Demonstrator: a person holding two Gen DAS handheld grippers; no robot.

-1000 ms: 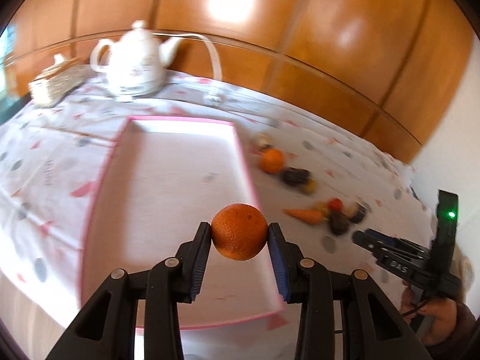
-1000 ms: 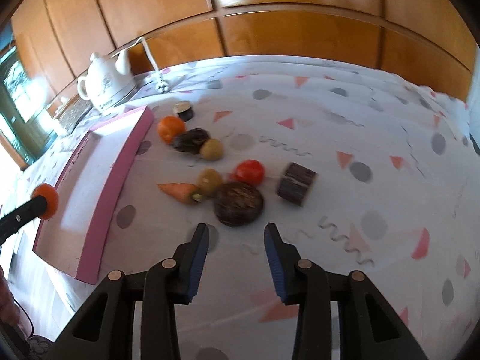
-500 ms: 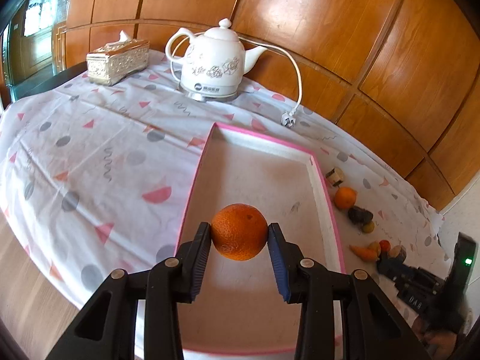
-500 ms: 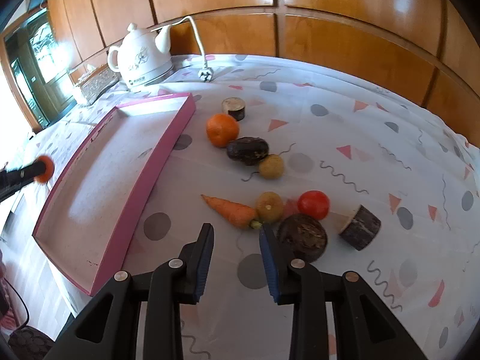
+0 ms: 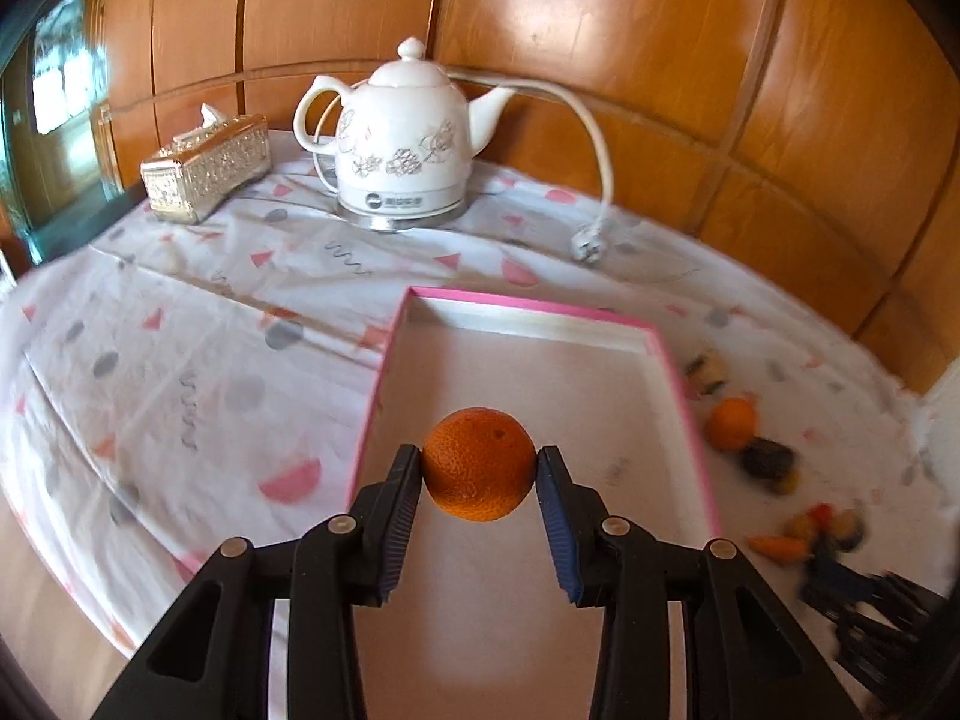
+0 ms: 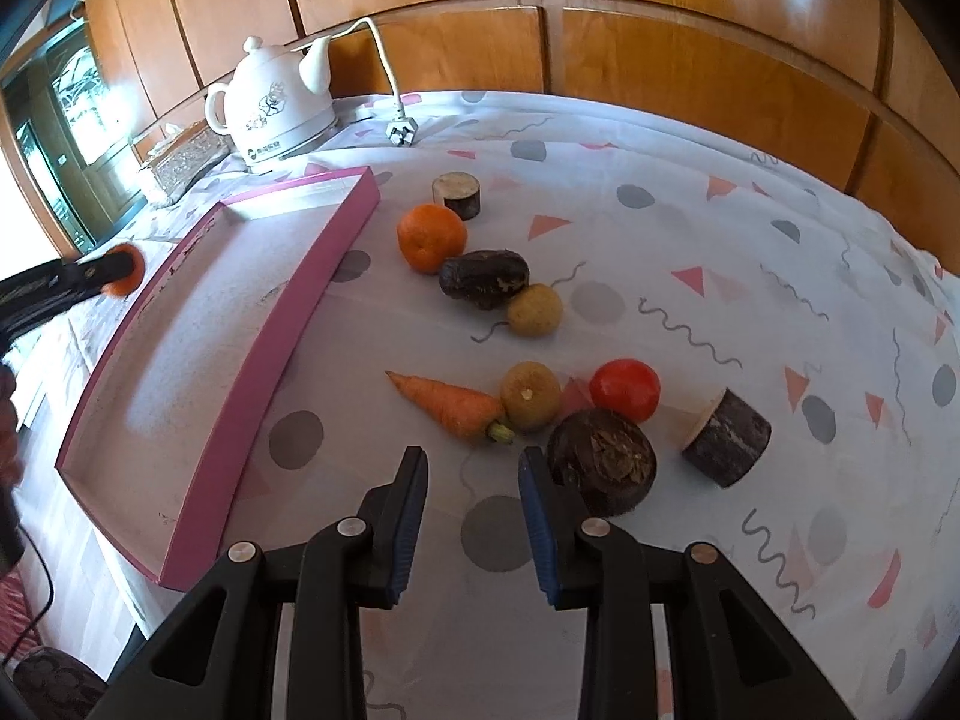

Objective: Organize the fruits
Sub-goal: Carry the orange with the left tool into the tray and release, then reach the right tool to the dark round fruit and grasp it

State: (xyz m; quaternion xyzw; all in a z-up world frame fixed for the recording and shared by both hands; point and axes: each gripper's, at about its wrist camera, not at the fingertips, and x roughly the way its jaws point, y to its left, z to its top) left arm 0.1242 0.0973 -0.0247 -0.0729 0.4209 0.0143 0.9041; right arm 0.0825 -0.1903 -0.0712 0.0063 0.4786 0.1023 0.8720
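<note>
Orange (image 5: 478,463): in my left wrist view it sits clamped across its widest part between my left gripper (image 5: 478,465), one pad on each side, held in the air above the near half of the pink tray (image 5: 384,372). I judge it light, firm and round, with a pebbled peel that gives the ribbed pads good purchase; the hold across the middle is the right one, since a grip nearer a pole could let it roll out. The fingers are closed only as far as the fruit's width, and nothing else touches them. The tray floor below appears bare. In my right wrist view, my right gripper (image 6: 474,468) hangs with its fingers parted and holding nothing, low over the cloth just short of the carrot (image 6: 447,405). The right finger (image 6: 543,516) stands close beside a dark round fruit (image 6: 603,465); I cannot tell whether they touch. The carrot I judge stiff and tapered, best taken at its thick end. A second orange (image 6: 431,237) lies near the tray's outer wall.
</note>
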